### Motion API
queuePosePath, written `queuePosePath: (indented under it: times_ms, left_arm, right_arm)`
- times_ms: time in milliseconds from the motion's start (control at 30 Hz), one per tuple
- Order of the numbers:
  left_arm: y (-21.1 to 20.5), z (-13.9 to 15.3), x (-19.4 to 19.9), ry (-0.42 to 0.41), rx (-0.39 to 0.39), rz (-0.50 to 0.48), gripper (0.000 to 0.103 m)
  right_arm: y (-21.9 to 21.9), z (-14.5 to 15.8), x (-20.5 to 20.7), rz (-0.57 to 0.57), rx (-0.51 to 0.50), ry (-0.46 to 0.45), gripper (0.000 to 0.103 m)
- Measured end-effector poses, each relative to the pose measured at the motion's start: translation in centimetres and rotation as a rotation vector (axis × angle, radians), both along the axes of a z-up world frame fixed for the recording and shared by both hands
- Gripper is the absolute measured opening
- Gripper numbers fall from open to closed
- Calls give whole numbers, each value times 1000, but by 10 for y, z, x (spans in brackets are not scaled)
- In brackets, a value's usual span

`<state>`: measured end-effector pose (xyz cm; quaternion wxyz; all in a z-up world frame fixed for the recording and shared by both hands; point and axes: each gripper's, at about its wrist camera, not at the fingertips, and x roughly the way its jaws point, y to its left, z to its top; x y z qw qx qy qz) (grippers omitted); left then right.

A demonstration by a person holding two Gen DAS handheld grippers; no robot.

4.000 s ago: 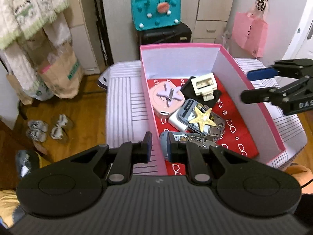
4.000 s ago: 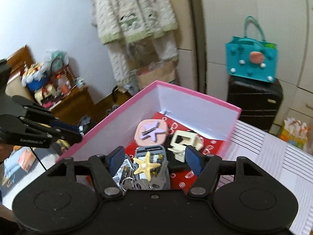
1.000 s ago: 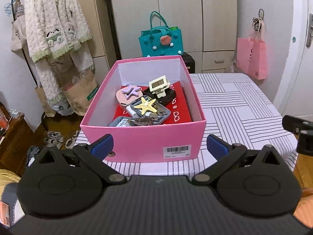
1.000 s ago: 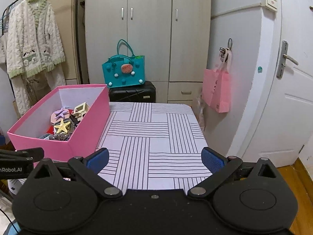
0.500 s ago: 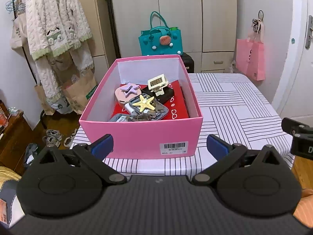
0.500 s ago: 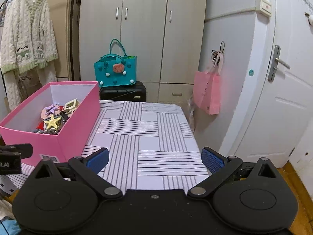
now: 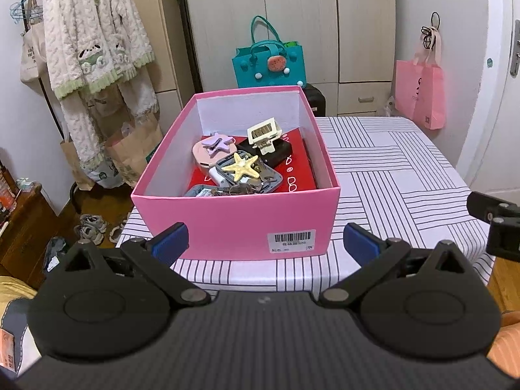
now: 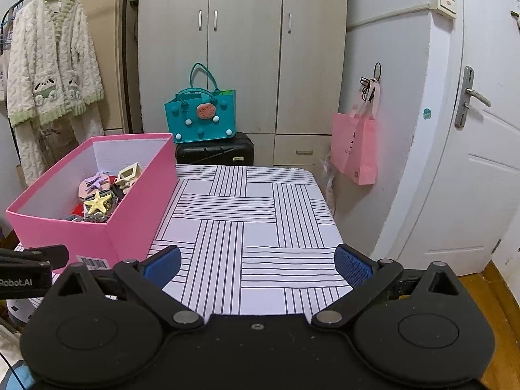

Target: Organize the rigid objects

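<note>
- A pink box (image 7: 234, 224) sits on the left part of a table (image 7: 390, 175) covered with a white cloth with black stripe blocks; a barcode label (image 7: 294, 240) is stuck low on the box's near wall.
- Inside the box, on a red lining (image 7: 299, 175), the small rigid things lie heaped together: a yellow starfish (image 7: 240, 165) on top of a grey case (image 7: 269, 180), a cream hair claw (image 7: 263, 136) on a black block (image 7: 279, 156) behind it, a purple star clip (image 7: 217, 141) on a round pink piece (image 7: 203, 156) toward the box's left wall, and keys (image 7: 237, 190) against the near wall.
- The cloth right of the box is bare.
- Behind the box, past the table's far edge, a teal bag (image 8: 201, 115) stands on a black suitcase (image 8: 216, 152) in front of a beige wardrobe (image 8: 243, 48).
- Left of the box a fluffy cream robe (image 7: 94, 42) hangs on a rack, with paper bags (image 7: 130, 152) on the floor below it.
- Right of the box, beyond the table, a pink tote (image 8: 357, 146) hangs on the wall beside a white door (image 8: 481, 162).
- The left gripper (image 7: 265, 242) is held level just in front of the box's near wall, pointing at it, jaws spread wide and empty, wider than the label.
- The right gripper (image 8: 256, 265) is held to the right of the box above the table's near edge, pointing across the bare cloth, jaws wide apart with nothing between them.
- Each gripper shows at the edge of the other's view, so they sit side by side.
</note>
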<state>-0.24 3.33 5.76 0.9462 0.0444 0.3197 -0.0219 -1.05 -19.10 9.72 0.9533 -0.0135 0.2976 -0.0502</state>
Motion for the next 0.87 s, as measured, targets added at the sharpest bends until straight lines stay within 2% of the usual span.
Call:
queuePosePath:
  times_ms: [867]
  left_arm:
    - [1,-1,0,-1,-8,21,103]
  right_arm:
    - [-4,-3,1,1,13,12,102]
